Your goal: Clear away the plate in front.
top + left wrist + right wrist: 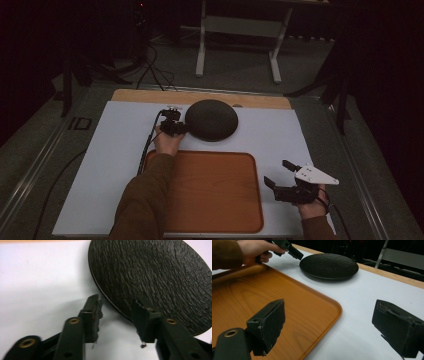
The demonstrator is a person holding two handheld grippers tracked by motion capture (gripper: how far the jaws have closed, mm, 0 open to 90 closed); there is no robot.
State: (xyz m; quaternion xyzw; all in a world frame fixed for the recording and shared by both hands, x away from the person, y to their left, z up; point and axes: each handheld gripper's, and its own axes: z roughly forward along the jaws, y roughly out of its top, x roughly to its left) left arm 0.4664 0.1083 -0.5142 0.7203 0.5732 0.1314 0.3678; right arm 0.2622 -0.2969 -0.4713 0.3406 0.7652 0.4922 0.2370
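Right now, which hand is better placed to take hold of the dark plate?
Left. Its tool is open at the plate rim, one jaw over it. The right tool is open beside the tray, far off.

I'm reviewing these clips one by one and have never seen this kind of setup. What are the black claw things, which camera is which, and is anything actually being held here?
There is no robot: a person holds a hand-operated two-jaw gripper in each hand. The high view looks down on the table from above the person's side. The other two cameras ride on the grippers and look out along their black jaws.

On the white surface lie a dark, rough-textured round plate and, nearer the person, a wooden tray with nothing on it.

The left gripper is open, its jaws on either side of the plate's near edge, not closed on it. The right gripper hovers open beside the tray's right edge. Nothing is held yet.
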